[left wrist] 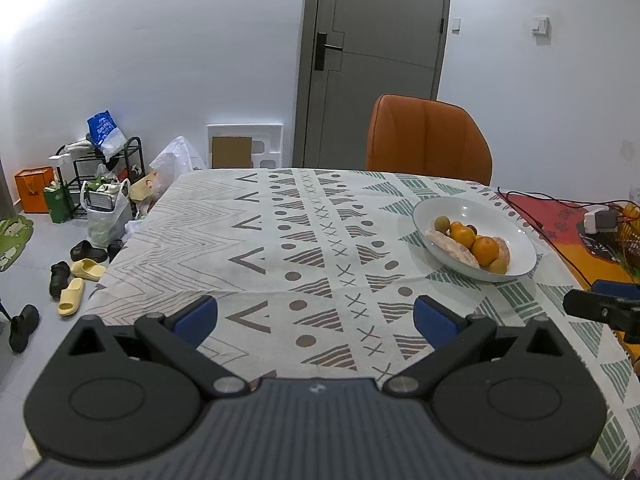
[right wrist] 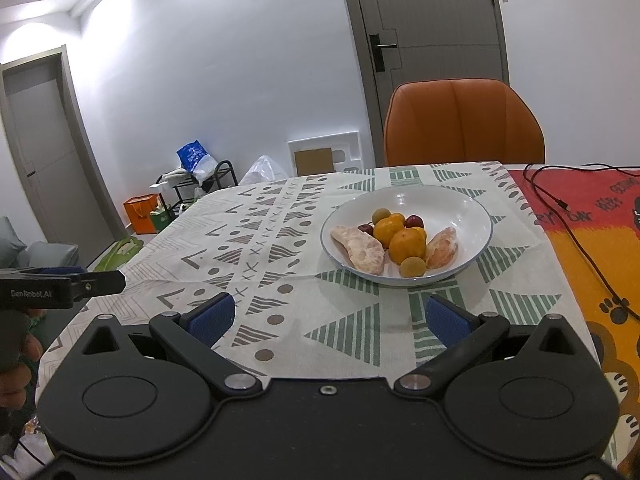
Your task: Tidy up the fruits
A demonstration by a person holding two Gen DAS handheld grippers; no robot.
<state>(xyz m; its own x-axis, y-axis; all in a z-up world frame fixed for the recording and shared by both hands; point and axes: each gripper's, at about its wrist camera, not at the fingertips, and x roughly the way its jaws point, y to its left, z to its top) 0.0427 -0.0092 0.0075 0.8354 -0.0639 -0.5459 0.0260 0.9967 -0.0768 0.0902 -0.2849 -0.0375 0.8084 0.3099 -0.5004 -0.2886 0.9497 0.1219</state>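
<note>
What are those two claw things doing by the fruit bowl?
A person is holding a claw in each hand above a table with a patterned tablecloth. Both the left claw and the right claw are open and holding nothing. All the fruit that shows sits in the white bowl: oranges, two peeled citrus pieces, small green fruits and dark red ones. Neither claw touches the bowl.

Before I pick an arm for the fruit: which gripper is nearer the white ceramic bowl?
Right. The right gripper faces the white ceramic bowl almost head-on; the left gripper sits farther left, the bowl off to its right.
</note>
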